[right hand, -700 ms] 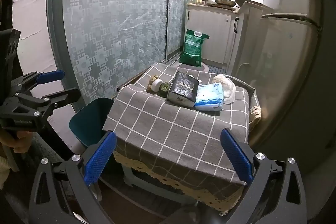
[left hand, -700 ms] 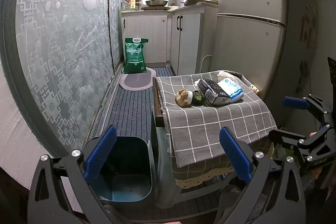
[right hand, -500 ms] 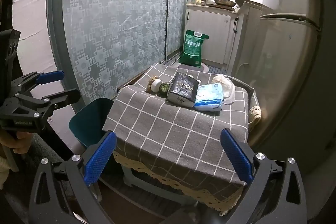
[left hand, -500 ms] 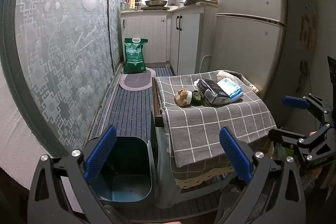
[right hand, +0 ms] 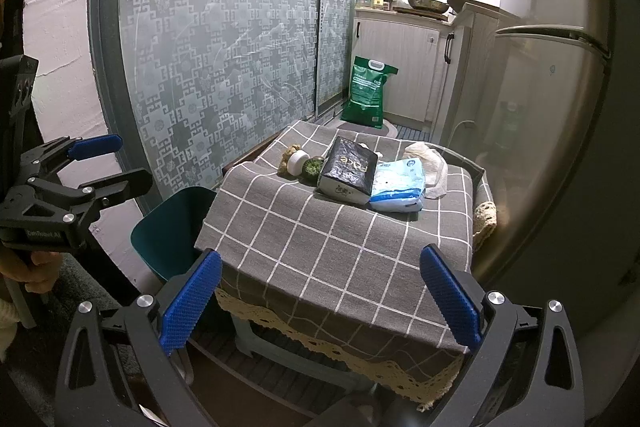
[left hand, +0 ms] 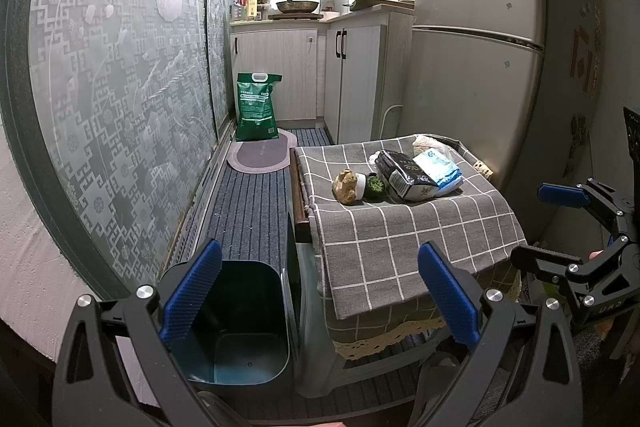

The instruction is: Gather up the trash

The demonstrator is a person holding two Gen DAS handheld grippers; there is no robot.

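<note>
A small table with a grey checked cloth [left hand: 400,227] [right hand: 320,235] carries a crumpled brown scrap [left hand: 346,181] [right hand: 289,155], a white cap [left hand: 361,181] [right hand: 298,161], a green ball-like piece [left hand: 375,185] [right hand: 313,167], a black packet [left hand: 404,173] [right hand: 349,167], a light-blue packet [left hand: 438,165] [right hand: 398,183] and a white crumpled bag [right hand: 430,157]. A dark teal bin [left hand: 236,319] [right hand: 172,227] stands on the floor left of the table. My left gripper [left hand: 318,291] is open above the bin and the table's near corner. My right gripper [right hand: 320,295] is open before the table's front edge.
A frosted patterned sliding door [left hand: 112,87] runs along the left. A fridge [left hand: 476,59] stands right of the table. A green sack [left hand: 256,107] and an oval mat [left hand: 260,155] lie on the striped floor runner before white cabinets [left hand: 304,75].
</note>
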